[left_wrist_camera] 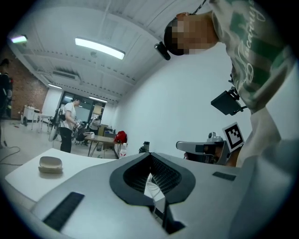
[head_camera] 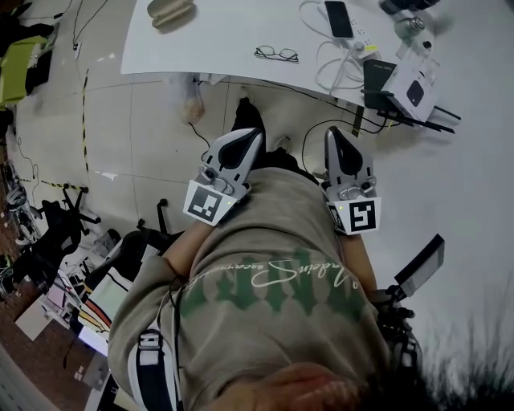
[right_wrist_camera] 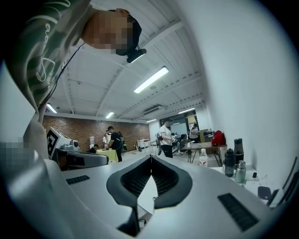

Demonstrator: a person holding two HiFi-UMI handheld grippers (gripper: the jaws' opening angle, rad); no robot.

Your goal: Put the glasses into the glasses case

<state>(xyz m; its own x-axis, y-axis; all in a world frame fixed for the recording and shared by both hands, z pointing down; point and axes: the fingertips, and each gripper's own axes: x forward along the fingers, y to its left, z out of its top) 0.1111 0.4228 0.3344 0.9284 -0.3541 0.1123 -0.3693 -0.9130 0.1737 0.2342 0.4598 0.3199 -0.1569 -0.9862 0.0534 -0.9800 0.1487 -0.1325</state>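
**Tools.** Left tool (head_camera: 247, 135): jaws pressed together at the tips, nothing between them. Right tool (head_camera: 336, 133): likewise closed and empty. Both are held close to the person's body, short of the surface (head_camera: 217, 48), with their tips pointing toward it.

**Task items.** The glasses (head_camera: 277, 54) lie on the surface ahead of both tools, roughly between their lines and well apart from either. The glasses case (head_camera: 171, 12) sits farther ahead, off to the left of the left tool. It appears closed.

**Assessment.** No grasp has been made, so the step in hand is the approach.

**Recommendations.**
- Spread the jaws before reaching the frame.
- Take the glasses by the bridge or a temple, not a lens.
- Use the left tool, on the case's side, to open and steady the case.
- A white cable (head_camera: 325, 60) loops ahead of the right tool, near the glasses. Close in from the side away from it to avoid a snag.
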